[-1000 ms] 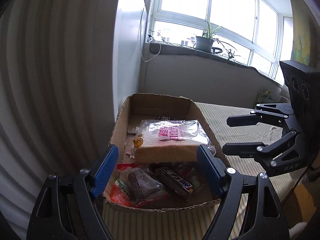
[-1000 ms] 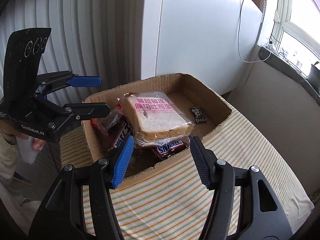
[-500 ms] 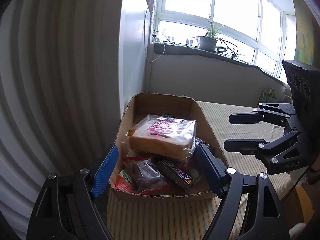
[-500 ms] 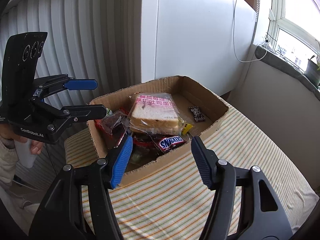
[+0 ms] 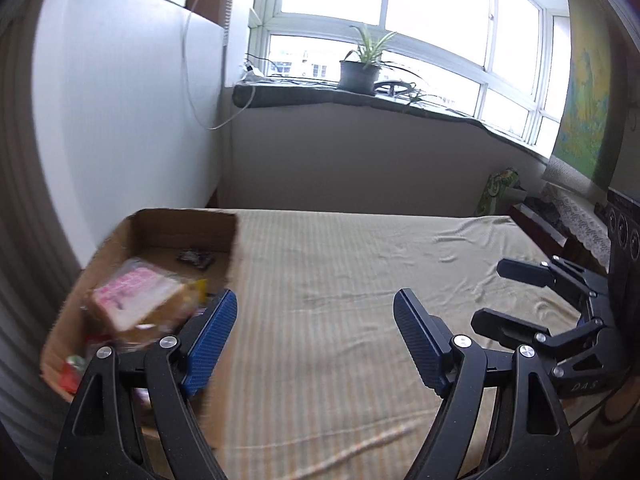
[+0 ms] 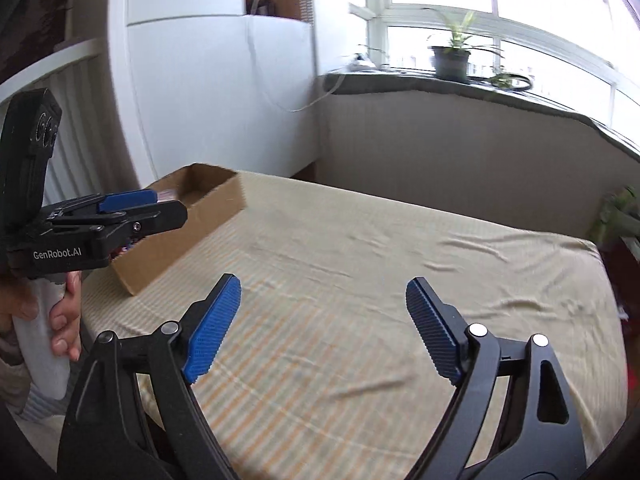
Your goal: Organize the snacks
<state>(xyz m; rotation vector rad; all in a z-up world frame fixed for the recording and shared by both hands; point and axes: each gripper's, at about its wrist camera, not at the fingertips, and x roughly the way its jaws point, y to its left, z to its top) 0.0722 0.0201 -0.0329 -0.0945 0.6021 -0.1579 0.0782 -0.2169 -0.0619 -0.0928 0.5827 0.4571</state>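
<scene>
The blue-padded fingers (image 5: 212,344) of the left gripper (image 5: 316,340) are being held wide apart with nothing between them, above the striped cloth (image 5: 340,280) covering the tabletop, just right of the cardboard box (image 5: 176,224). The right gripper (image 6: 324,328) is likewise being held spread and empty over the cloth, well to the right of the box (image 6: 188,224); in the left wrist view its black fingers (image 5: 520,272) are being seen far to the right of the box, also parted. Inside the box, a wrapped bread slice with a pink label (image 5: 136,300) is lying toward the near end, blurred by motion, with red and green wrappers (image 5: 74,368) just nearer than it and a small dark packet (image 5: 196,258) lying toward the far end. Beyond the box a white wall panel (image 5: 132,120) is standing, and on the windowsill further back a potted plant (image 5: 360,68) is being shown. The left gripper's handle is being gripped by a hand (image 6: 64,320).
</scene>
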